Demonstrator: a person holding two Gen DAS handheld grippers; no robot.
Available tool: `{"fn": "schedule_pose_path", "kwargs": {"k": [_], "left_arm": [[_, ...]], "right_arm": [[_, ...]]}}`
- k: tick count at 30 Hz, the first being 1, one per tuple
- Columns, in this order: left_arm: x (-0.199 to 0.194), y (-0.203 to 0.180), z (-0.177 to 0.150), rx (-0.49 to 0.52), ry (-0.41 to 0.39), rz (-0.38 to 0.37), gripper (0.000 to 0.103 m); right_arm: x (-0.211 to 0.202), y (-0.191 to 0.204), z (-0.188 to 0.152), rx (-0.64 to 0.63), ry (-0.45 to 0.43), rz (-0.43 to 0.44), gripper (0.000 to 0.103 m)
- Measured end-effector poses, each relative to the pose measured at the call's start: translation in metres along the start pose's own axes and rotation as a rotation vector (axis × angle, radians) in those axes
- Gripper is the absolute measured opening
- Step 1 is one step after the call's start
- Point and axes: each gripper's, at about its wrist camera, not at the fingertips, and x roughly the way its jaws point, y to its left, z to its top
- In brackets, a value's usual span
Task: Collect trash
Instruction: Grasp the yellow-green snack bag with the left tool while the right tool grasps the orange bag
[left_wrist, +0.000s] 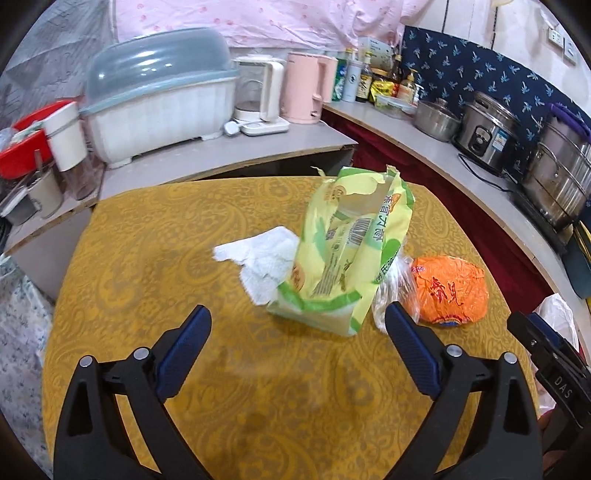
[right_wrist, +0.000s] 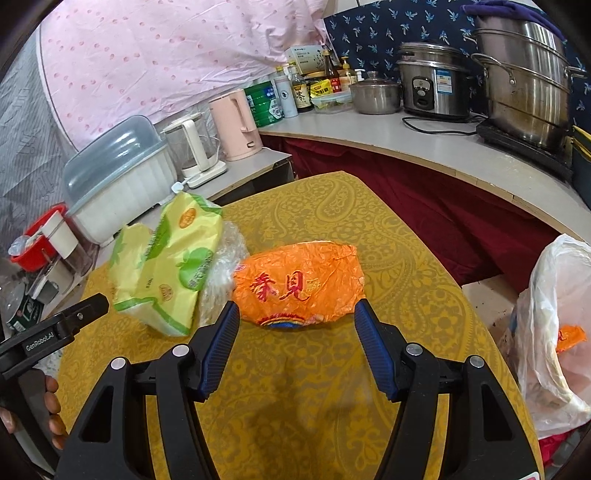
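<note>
Four pieces of trash lie together on the gold paisley tabletop (left_wrist: 155, 236). Largest is the torn yellow-green wrapper (left_wrist: 347, 251), with a crumpled white tissue (left_wrist: 262, 258) touching its left side and a clear plastic wrapper (left_wrist: 393, 288) tucked against its right. Just beyond that sits the crumpled orange wrapper (right_wrist: 299, 284). A translucent plastic bag (right_wrist: 554, 332) hangs past the tabletop's right edge. Both tools are spread wide and empty: the left hand-held gripper (left_wrist: 297, 321) faces the yellow-green wrapper, the right hand-held gripper (right_wrist: 295, 310) brackets the orange one.
</note>
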Motion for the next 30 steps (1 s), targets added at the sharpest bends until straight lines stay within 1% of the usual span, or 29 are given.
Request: {"fn": "schedule_pose_path", "kwargs": {"k": [5,7,8,9,10,12,13,14,15,17,18,19,20,22,23,24,25,27,30], "left_arm": [[0.034,-0.013,0.009,0.060,0.019,0.009,0.092],[0.044,-0.013,0.013,0.056,0.021,-0.003,0.088],[0.047,-0.014,0.015,0.055,0.027,-0.013,0.076],[0.053,-0.014,0.017,0.055,0.045,-0.035,0.062],[0.055,-0.014,0.017,0.052,0.054,-0.042,0.057],[0.060,-0.015,0.018,0.046,0.060,-0.053,0.042],[0.061,-0.015,0.017,0.050,0.058,-0.054,0.039],[0.060,-0.016,0.017,0.058,0.052,-0.056,0.032],[0.060,-0.017,0.017,0.061,0.051,-0.060,0.028],[0.059,-0.017,0.016,0.060,0.048,-0.071,0.023],[0.058,-0.017,0.015,0.061,0.045,-0.071,0.017],[0.057,-0.018,0.015,0.062,0.043,-0.071,0.016],[0.055,-0.017,0.014,0.060,0.039,-0.074,0.013],[0.052,-0.017,0.013,0.056,0.038,-0.074,0.013],[0.049,-0.016,0.012,0.052,0.037,-0.077,0.012],[0.047,-0.016,0.012,0.048,0.035,-0.078,0.012],[0.045,-0.017,0.012,0.046,0.034,-0.077,0.012],[0.036,-0.018,0.010,0.044,0.027,-0.079,0.012],[0.022,-0.022,0.008,0.042,0.013,-0.087,0.012]], "right_arm": [[0.030,-0.013,0.007,0.034,0.035,-0.013,0.062],[0.041,-0.017,0.010,0.036,0.048,-0.018,0.065],[0.048,-0.018,0.010,0.033,0.055,-0.023,0.066],[0.054,-0.019,0.010,0.029,0.062,-0.030,0.067],[0.060,-0.021,0.011,0.027,0.069,-0.035,0.067],[0.071,-0.024,0.013,0.033,0.082,-0.037,0.067],[0.074,-0.025,0.014,0.035,0.085,-0.039,0.067],[0.079,-0.026,0.014,0.036,0.088,-0.042,0.067],[0.082,-0.026,0.015,0.037,0.090,-0.043,0.067],[0.091,-0.030,0.017,0.050,0.099,-0.037,0.067],[0.095,-0.032,0.016,0.057,0.107,-0.033,0.067],[0.098,-0.034,0.016,0.062,0.113,-0.029,0.067],[0.100,-0.035,0.015,0.066,0.122,-0.021,0.065],[0.101,-0.034,0.012,0.061,0.132,-0.010,0.040],[0.101,-0.033,0.011,0.057,0.137,-0.011,0.037],[0.100,-0.033,0.010,0.058,0.137,-0.006,0.030],[0.097,-0.032,0.009,0.063,0.133,0.002,0.021],[0.087,-0.030,0.008,0.059,0.118,0.004,0.018],[0.071,-0.028,0.007,0.051,0.088,0.003,0.016]]}}
